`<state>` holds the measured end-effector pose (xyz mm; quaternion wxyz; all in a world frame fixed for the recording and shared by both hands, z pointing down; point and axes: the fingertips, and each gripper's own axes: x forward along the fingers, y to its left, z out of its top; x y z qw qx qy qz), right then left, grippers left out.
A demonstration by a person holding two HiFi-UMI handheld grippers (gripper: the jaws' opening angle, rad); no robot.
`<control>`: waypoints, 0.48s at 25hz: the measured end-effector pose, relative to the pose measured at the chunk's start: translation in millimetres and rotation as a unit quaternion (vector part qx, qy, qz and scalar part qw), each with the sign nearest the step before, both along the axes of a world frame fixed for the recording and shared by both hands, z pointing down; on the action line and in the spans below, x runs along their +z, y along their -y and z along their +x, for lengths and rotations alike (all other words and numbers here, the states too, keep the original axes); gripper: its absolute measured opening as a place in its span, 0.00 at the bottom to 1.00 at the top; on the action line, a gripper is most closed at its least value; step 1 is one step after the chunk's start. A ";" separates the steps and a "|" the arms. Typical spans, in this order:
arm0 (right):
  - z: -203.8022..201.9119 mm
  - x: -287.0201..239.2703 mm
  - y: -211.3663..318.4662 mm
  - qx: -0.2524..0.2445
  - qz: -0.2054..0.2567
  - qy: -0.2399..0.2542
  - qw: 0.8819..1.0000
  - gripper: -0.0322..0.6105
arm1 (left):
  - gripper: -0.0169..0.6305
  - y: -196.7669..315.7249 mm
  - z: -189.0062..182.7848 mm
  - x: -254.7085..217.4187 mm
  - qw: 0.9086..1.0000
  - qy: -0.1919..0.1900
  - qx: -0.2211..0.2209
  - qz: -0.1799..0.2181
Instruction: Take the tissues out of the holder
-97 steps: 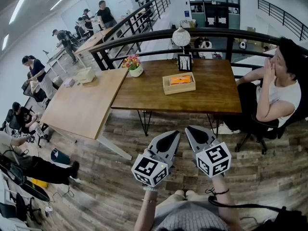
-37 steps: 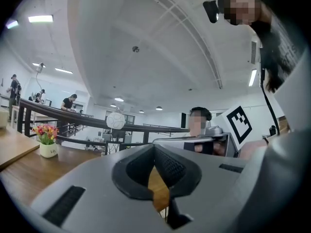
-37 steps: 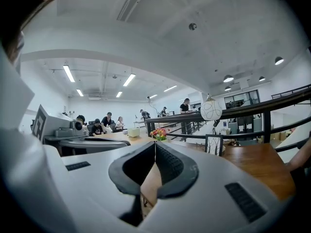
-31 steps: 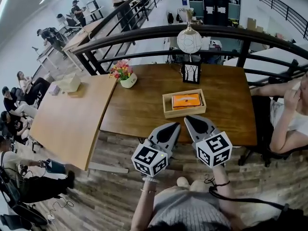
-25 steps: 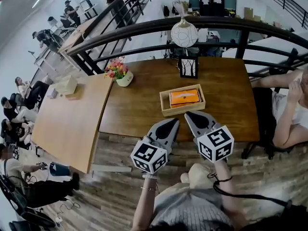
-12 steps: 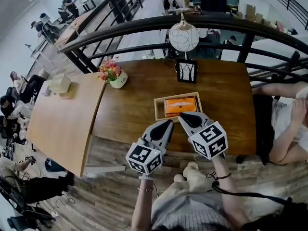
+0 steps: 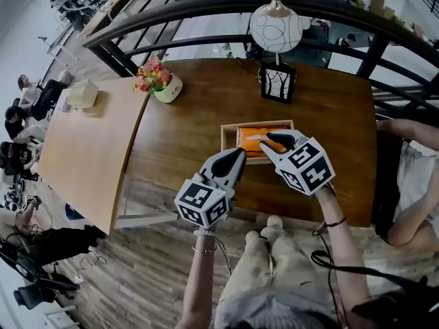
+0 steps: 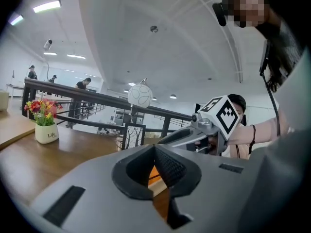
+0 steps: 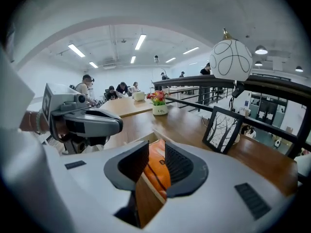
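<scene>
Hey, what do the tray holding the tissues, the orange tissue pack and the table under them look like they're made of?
Tray: pale wood, matte and unvarnished-looking, with plain straight walls.
Orange tissue pack: probably soft plastic film, going by its slight gloss and rounded, pliable-looking surface.
Table: dark brown wood or wood veneer, which one can't be told; grain streaks show under a low satin sheen.

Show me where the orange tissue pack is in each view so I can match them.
Head view: orange tissue pack in the wooden holder, centre right.
Left gripper view: orange sliver low centre, seen through the jaw gap.
Right gripper view: low centre, seen through the jaw gap.
Shared landmark: the black picture frame, beyond the pack.
</scene>
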<state>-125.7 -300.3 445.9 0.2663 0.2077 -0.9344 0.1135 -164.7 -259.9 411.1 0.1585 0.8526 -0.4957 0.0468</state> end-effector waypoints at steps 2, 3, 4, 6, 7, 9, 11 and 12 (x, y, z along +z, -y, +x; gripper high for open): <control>-1.6 8.2 11.0 -0.013 0.003 -0.017 1.000 0.19 | 0.04 6.9 -2.2 5.2 1.000 -0.006 0.000 -0.003; -3.4 12.6 16.3 -0.020 0.003 -0.026 0.999 0.19 | 0.04 10.4 -3.5 7.3 1.000 -0.007 0.001 -0.005; -4.8 17.1 21.6 -0.026 0.004 -0.038 0.999 0.20 | 0.04 13.8 -4.2 9.5 1.000 -0.005 0.004 -0.006; -7.6 26.1 30.8 -0.040 0.005 -0.064 0.997 0.20 | 0.04 19.9 -4.5 13.5 1.000 0.001 0.012 -0.009; -9.8 30.4 33.3 -0.048 0.003 -0.076 0.996 0.20 | 0.04 22.5 -5.4 15.0 1.000 0.004 0.017 -0.010; -13.1 39.1 35.3 -0.065 0.001 -0.099 0.993 0.20 | 0.04 27.4 -6.8 17.9 1.000 0.005 0.026 -0.014; -13.8 46.7 37.1 -0.079 -0.001 -0.119 0.990 0.20 | 0.04 33.7 -7.5 21.0 0.999 0.005 0.036 -0.018; -14.0 49.7 38.4 -0.084 -0.003 -0.127 0.988 0.20 | 0.04 37.5 -8.2 22.6 0.999 0.006 0.040 -0.020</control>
